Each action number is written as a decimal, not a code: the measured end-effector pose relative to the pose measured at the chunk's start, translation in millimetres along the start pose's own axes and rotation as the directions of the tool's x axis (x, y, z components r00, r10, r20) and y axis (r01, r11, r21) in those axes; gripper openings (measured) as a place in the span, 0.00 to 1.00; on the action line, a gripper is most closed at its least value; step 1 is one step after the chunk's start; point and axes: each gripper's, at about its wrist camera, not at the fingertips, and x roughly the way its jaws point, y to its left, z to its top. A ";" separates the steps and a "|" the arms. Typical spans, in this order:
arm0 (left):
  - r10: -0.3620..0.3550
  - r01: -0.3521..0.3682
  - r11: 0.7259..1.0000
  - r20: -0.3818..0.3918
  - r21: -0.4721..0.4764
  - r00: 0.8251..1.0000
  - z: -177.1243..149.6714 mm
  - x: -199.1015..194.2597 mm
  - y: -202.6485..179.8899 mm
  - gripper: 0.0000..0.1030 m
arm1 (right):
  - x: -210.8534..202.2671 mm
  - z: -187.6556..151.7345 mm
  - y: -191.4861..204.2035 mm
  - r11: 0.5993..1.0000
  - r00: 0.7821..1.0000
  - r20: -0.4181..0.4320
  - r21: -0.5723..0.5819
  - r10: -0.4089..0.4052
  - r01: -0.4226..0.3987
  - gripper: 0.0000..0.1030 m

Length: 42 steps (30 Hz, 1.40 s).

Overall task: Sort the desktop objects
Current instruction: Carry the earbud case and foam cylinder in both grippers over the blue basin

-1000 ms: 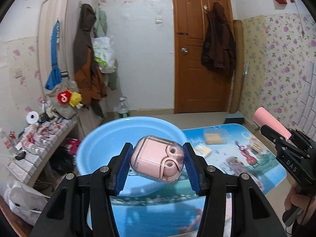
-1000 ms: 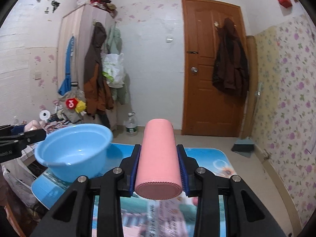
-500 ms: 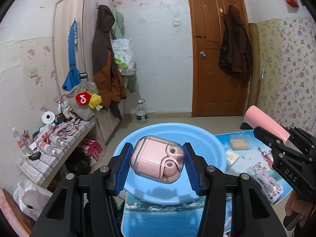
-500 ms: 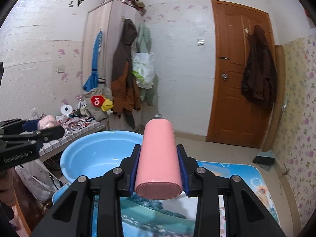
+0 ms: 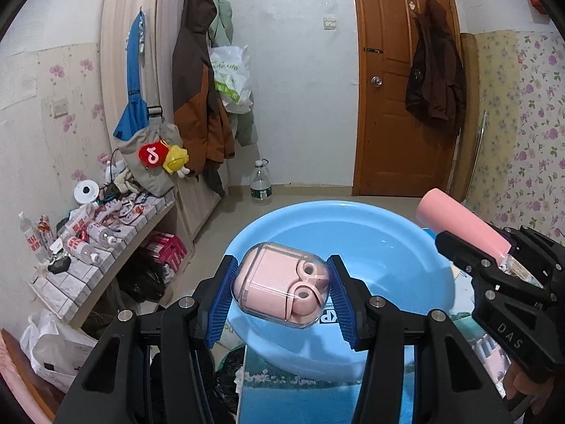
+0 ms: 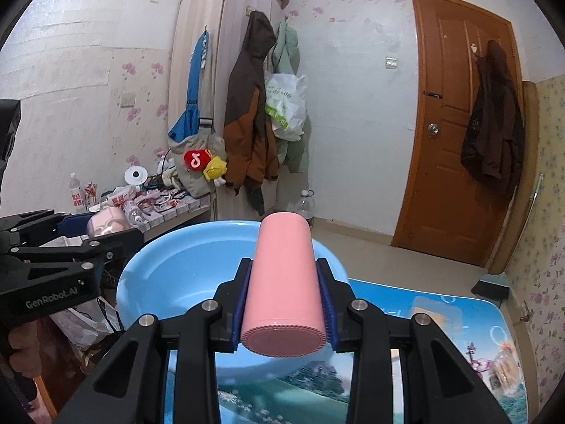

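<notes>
My left gripper (image 5: 280,291) is shut on a pink earbud case in a clear shell (image 5: 279,288), held in the air over the near rim of a light blue basin (image 5: 385,254). My right gripper (image 6: 284,304) is shut on a pink cylinder (image 6: 284,282) lying along its fingers, also above the blue basin (image 6: 169,275). In the left wrist view the right gripper (image 5: 469,247) shows at the right with the pink cylinder (image 5: 459,222) sticking out over the basin's right rim. The left gripper with the pink case (image 6: 106,224) appears at the left of the right wrist view.
The basin stands at the left end of a table with a blue printed mat (image 6: 441,321). A small packet (image 6: 501,353) lies on the mat at the right. A cluttered tiled shelf (image 5: 88,226) runs along the left wall beside a wardrobe with hanging coats (image 5: 197,88).
Both grippers have swung left toward the basin, each keeping its object. The basin now fills more of both views and the mat's right part has slid out of the left wrist view.
</notes>
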 end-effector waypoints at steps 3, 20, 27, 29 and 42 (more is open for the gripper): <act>-0.005 0.005 1.000 -0.011 -0.001 1.000 -1.0 11.9 1.3 0.48 | 13.7 -1.0 5.5 1.000 1.000 -0.013 -0.011 0.005 -0.005 0.35; -0.025 0.025 1.000 -0.054 -0.005 0.998 -13.9 41.6 -6.7 0.48 | 39.4 -16.8 -1.9 1.000 0.998 -0.065 -0.009 0.000 -0.001 0.35; -0.024 0.024 1.000 -0.058 -0.002 0.998 -13.3 42.1 -7.9 0.48 | 39.6 -19.5 -3.5 1.000 0.998 -0.070 -0.004 0.001 -0.001 0.35; -0.025 0.025 1.000 -0.065 0.002 0.998 -15.2 43.7 -9.9 0.48 | 41.5 -20.7 -3.6 1.000 0.997 -0.074 -0.005 0.001 -0.001 0.35; -0.014 0.019 0.999 -0.131 0.032 0.991 -30.0 61.1 -27.0 0.48 | 42.3 -28.1 -8.1 1.000 0.996 -0.091 0.011 -0.003 0.004 0.35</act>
